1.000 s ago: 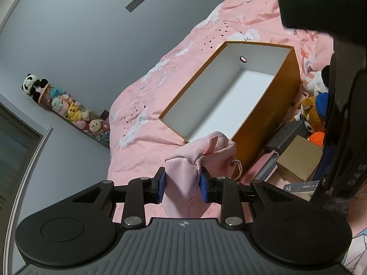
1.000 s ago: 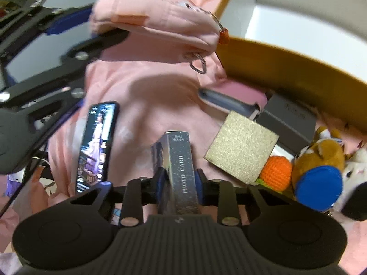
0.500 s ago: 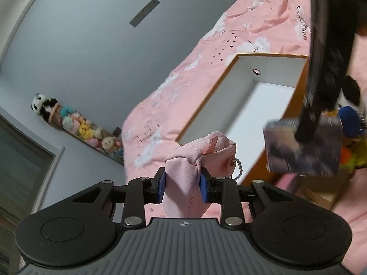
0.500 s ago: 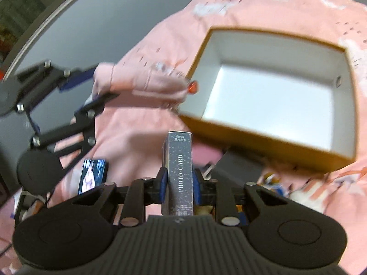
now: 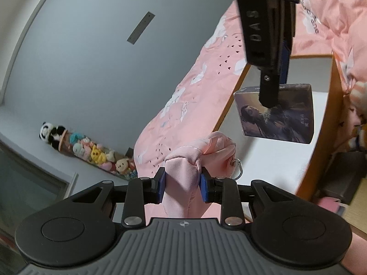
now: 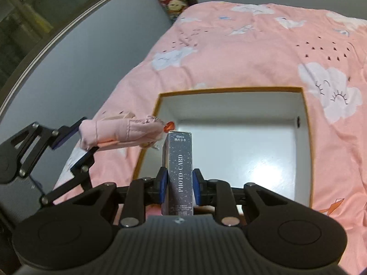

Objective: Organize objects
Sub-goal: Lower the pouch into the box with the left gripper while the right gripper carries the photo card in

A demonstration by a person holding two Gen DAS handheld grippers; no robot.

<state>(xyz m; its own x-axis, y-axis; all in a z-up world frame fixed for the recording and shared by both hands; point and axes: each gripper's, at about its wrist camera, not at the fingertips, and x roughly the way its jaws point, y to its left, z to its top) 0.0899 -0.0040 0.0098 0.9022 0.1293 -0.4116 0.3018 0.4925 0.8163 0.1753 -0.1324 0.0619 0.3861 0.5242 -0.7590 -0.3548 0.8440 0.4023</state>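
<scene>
Two grippers each held one thing above the pink bedspread (image 6: pixel 229 52). The right gripper (image 6: pixel 178 188) had its blue pads clamped on the narrow sides of a slim card box (image 6: pixel 179 171) — long axis running away from the camera along the fingers, far end over the near-left corner of the open box (image 6: pixel 306 151), whose walls were white inside and ochre at the rim. Its spine read "PHOTO CARD", with smaller print at the far end too fine to read. In the left wrist view the box's broad face (image 5: pixel 277 116) showed a printed figure, and the right gripper's body bore "DAS". The left gripper (image 5: pixel 182 184) was closed on a bunched pink cloth pouch (image 5: pixel 183 171), a metal ring (image 5: pixel 238 171) at its side, beside the open box's left edge. Plush toys (image 5: pixel 91 153) lined the far wall.
</scene>
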